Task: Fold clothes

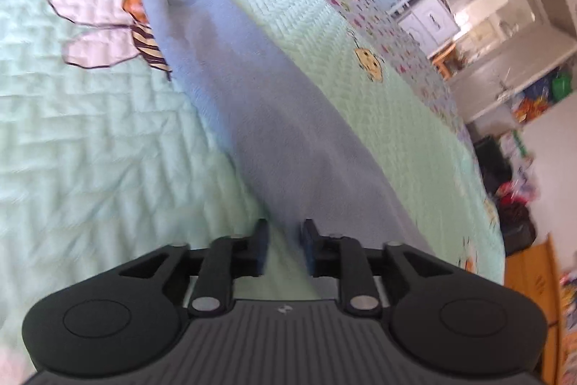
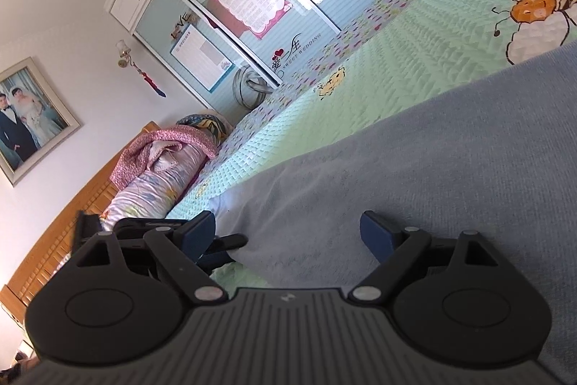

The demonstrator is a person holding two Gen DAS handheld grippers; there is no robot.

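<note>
Lying across frame centre on the green quilt [image 1: 90, 139]: blue garment [image 1: 252, 118]. Left gripper [image 1: 285, 248] narrowly parted, cloth edge between, grip unclear; right gripper [image 2: 288, 233] wide, empty. Risk: edge slipped, fold skewed.

Ahead of the tongs a mint quilted bedspread [image 2: 414, 67] with an appliquéd bee [image 2: 537, 9] meets a white sliding-door wardrobe [image 2: 223, 24], left of them a wooden headboard [image 2: 57, 240] under a framed wedding photo [image 2: 29, 118], all daylit.
</note>
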